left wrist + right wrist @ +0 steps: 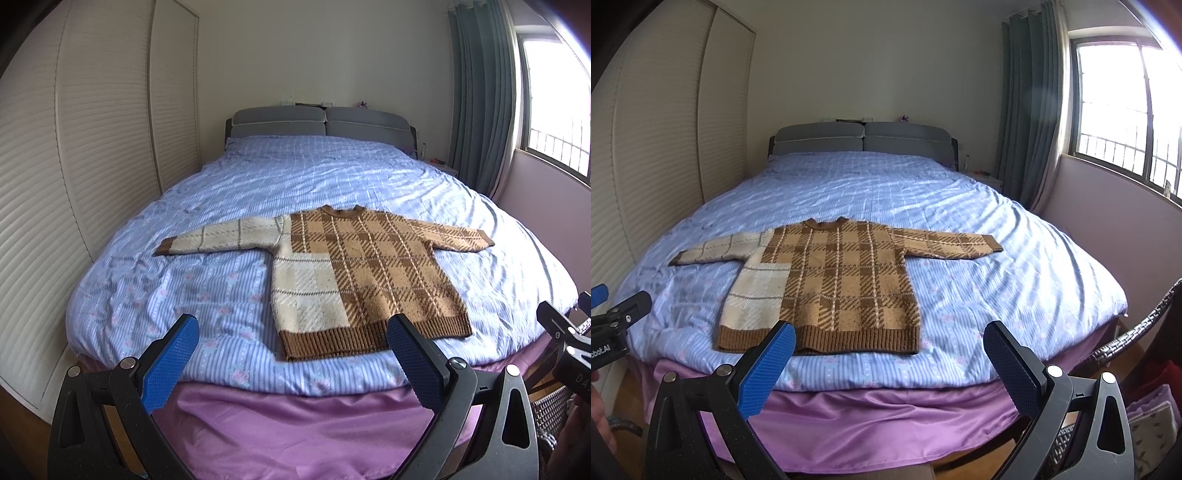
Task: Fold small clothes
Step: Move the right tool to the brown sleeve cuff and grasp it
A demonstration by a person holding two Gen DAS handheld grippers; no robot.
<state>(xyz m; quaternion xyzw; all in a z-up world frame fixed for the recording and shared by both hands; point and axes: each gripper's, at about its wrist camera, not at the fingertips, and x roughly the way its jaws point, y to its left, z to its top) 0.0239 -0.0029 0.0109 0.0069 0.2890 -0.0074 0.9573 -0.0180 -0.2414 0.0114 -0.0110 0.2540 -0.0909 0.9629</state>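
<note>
A small plaid sweater (354,269) (827,280), brown-tan with a cream left part, lies flat on the blue striped bedcover (207,280) (997,295). Both sleeves are spread out and the ribbed hem is near the foot edge. My left gripper (293,328) is open, held off the foot of the bed, its blue pads straddling the hem's left half from a distance. My right gripper (890,336) is open too, in front of the hem's right corner. Neither touches the sweater. The other gripper shows at each view's edge.
A purple bed skirt (295,417) hangs below the cover. A grey headboard (321,122) stands at the far end. White slatted wardrobe doors (74,184) line the left side. Curtains and a window (1126,110) are on the right, with a wicker chair (1137,328) nearby.
</note>
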